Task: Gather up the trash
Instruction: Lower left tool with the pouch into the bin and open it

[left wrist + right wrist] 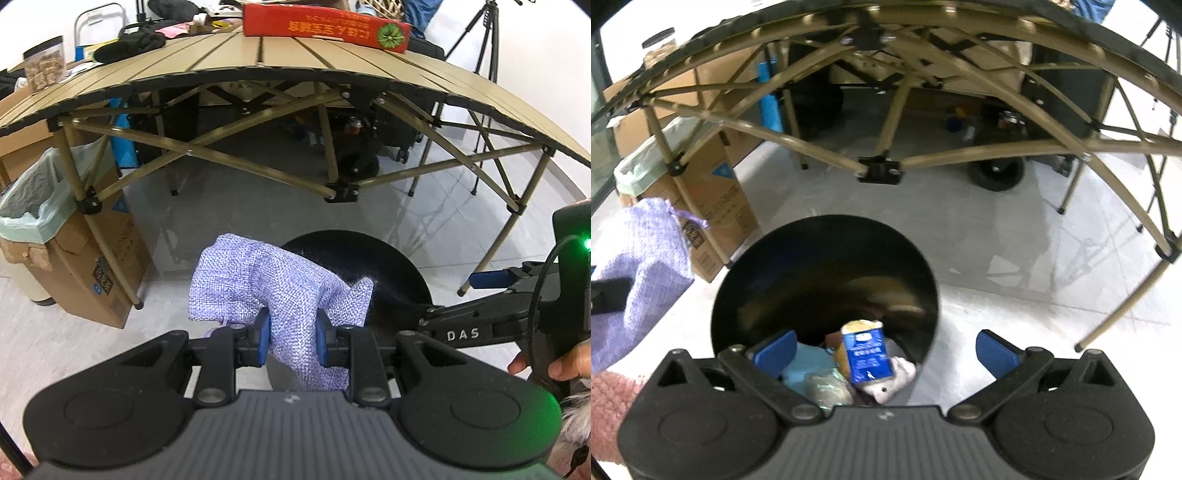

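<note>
1. Two blue pads of my left gripper are pinched on a lilac woven pouch, seen from the left wrist camera. It is held in the air at the near-left rim of the black bin. I judge it soft and light — it folds and droops around the pads, so a mid-body pinch like this one should hold, though loose weave could slip.
2. In that same view the pouch hides most of the bin mouth, and its lower end is cut off behind the gripper body. I cannot tell whether anything is inside it.
3. From the right wrist camera, my right gripper stands wide open over the bin, holding nothing.
4. Here the bin already contains a blue carton and some pale crumpled pieces — blurred, so I cannot name them. The pouch shows at the left edge, partly cut off, beside the bin.
</note>
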Demonstrator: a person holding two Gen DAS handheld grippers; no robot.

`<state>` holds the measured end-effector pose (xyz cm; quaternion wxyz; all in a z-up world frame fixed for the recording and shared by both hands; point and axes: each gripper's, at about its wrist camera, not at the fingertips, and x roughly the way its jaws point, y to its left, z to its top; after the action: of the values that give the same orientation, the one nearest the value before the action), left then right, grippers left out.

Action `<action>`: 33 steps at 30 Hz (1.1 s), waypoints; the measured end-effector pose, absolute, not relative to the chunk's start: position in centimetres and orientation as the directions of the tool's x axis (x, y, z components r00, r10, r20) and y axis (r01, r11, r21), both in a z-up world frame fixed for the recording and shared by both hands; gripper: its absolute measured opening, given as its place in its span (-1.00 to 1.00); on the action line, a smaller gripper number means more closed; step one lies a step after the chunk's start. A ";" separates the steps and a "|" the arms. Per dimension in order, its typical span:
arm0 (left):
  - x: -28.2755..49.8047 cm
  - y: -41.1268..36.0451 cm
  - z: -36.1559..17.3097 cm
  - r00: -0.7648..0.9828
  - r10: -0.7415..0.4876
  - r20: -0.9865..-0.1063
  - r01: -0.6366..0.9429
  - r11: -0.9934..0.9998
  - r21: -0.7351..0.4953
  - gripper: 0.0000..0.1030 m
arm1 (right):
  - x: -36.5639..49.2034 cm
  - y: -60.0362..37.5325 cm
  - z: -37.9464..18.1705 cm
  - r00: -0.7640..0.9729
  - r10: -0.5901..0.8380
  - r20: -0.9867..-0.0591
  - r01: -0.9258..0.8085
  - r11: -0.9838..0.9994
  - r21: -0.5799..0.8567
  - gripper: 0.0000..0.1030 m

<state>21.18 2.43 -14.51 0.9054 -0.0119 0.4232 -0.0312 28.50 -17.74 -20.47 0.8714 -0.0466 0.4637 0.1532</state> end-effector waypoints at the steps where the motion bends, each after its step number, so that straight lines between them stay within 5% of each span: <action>1: 21.2 2.2 -14.6 0.638 -0.069 -0.767 0.052 0.998 -0.047 -0.53 | 28.5 -18.2 -20.4 0.523 0.218 -0.824 -0.298 0.952 0.062 1.00; 33: 27.6 -4.1 -19.4 0.519 -0.125 -0.846 0.153 0.987 -0.052 -0.53 | 28.7 -25.3 -18.2 0.571 0.091 -0.816 -0.055 0.996 0.072 1.00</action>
<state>27.56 -4.15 -19.38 0.8714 0.0145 0.4839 -0.0798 28.66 -25.29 -18.15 0.8861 0.0194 0.4613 0.0411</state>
